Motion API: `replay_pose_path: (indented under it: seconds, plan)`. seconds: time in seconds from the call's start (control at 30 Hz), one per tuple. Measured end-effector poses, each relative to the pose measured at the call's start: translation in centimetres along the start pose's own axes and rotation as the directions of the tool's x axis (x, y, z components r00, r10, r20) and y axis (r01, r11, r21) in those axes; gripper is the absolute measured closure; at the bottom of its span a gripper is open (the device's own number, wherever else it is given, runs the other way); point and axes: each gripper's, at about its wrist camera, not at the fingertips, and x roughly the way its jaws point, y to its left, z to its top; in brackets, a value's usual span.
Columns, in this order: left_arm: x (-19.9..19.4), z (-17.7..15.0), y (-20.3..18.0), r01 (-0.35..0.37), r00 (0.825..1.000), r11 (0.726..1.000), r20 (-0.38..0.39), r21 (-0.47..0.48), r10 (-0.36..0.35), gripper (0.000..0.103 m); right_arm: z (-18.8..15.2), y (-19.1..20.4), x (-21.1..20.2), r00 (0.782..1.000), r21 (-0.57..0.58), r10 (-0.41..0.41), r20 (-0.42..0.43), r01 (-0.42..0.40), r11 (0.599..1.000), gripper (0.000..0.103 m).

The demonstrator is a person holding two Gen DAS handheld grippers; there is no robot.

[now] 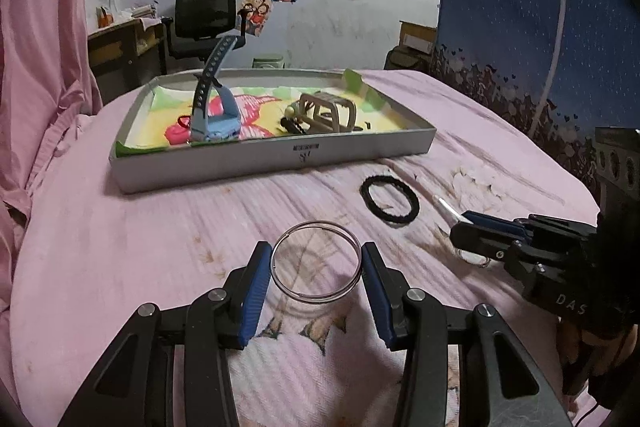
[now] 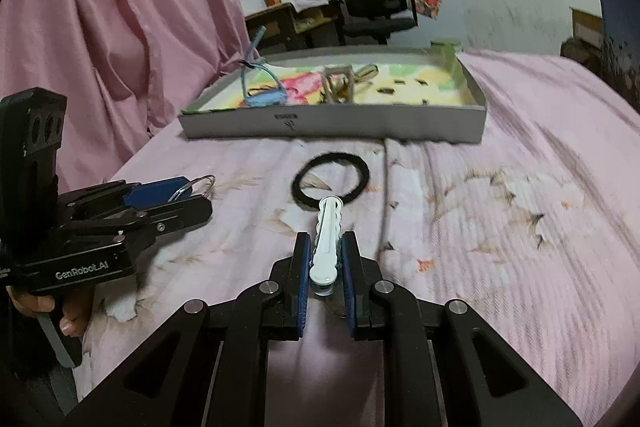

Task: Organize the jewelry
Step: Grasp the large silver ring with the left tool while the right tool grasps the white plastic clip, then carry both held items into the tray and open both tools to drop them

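Holding two pieces at once, the task looks roughly midway: the shallow grey cardboard tray (image 1: 276, 157) already carries a blue perforated watch strap (image 1: 212, 99) and a beige claw clip (image 1: 328, 113). The left gripper (image 1: 316, 281) has its fingers pressed against both sides of a thin clear bangle (image 1: 316, 263), while the right gripper (image 2: 325, 267) pinches a white scalloped hair clip (image 2: 326, 239) — both just above the pink bedspread (image 1: 160, 247). A black fabric hair tie (image 2: 331, 183) lies untouched near the tray.
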Motion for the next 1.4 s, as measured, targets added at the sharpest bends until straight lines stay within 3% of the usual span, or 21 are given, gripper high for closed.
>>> replay_pose_path:
  seconds: [0.2, 0.33, 0.5, 0.7, 0.77, 0.97, 1.17, 1.4]
  plan:
    - [-1.3, 1.3, 0.5, -0.027, 0.995, 0.999, 0.091, -0.028, 0.029, 0.06, 1.1, -0.1, -1.4, 0.996, 0.012, 0.019, 0.082, -0.02, 1.0, 0.09]
    - [-2.2, 2.5, 1.1, -0.041, 0.981, 0.997, 0.186, -0.065, 0.053, 0.06, 2.6, -0.1, -2.2, 0.986, 0.018, 0.033, 0.165, -0.036, 0.999, 0.09]
    - [-2.2, 4.8, 1.6, -0.081, 0.949, 0.99, 0.295, -0.114, 0.112, 0.06, 4.7, 0.0, -2.3, 0.964, 0.005, 0.028, 0.264, -0.031, 1.0, 0.09]
    - [-0.1, 8.0, 1.8, -0.161, 0.904, 0.979, 0.38, -0.126, 0.198, 0.06, 7.8, -0.4, -0.5, 0.948, 0.002, 0.0, 0.318, -0.001, 1.0, 0.09]
    - [1.0, 9.0, 1.9, -0.177, 0.9, 0.977, 0.384, -0.117, 0.209, 0.06, 8.9, -0.9, 0.1, 0.942, 0.016, -0.007, 0.336, 0.002, 1.0, 0.09]
    - [3.9, 10.7, 2.4, -0.189, 0.905, 0.974, 0.362, -0.125, 0.222, 0.06, 11.7, -1.8, 2.3, 0.932, 0.032, -0.043, 0.361, 0.034, 0.999, 0.09]
    - [7.4, 12.2, 2.7, -0.184, 0.935, 0.975, 0.285, -0.125, 0.213, 0.06, 13.8, -3.1, 4.9, 0.941, 0.046, -0.088, 0.327, 0.077, 0.996, 0.09]
    - [11.4, 13.2, 2.4, -0.196, 0.969, 0.976, 0.138, -0.092, 0.207, 0.06, 14.9, -5.0, 8.0, 0.962, 0.062, -0.126, 0.241, 0.114, 0.992, 0.09]
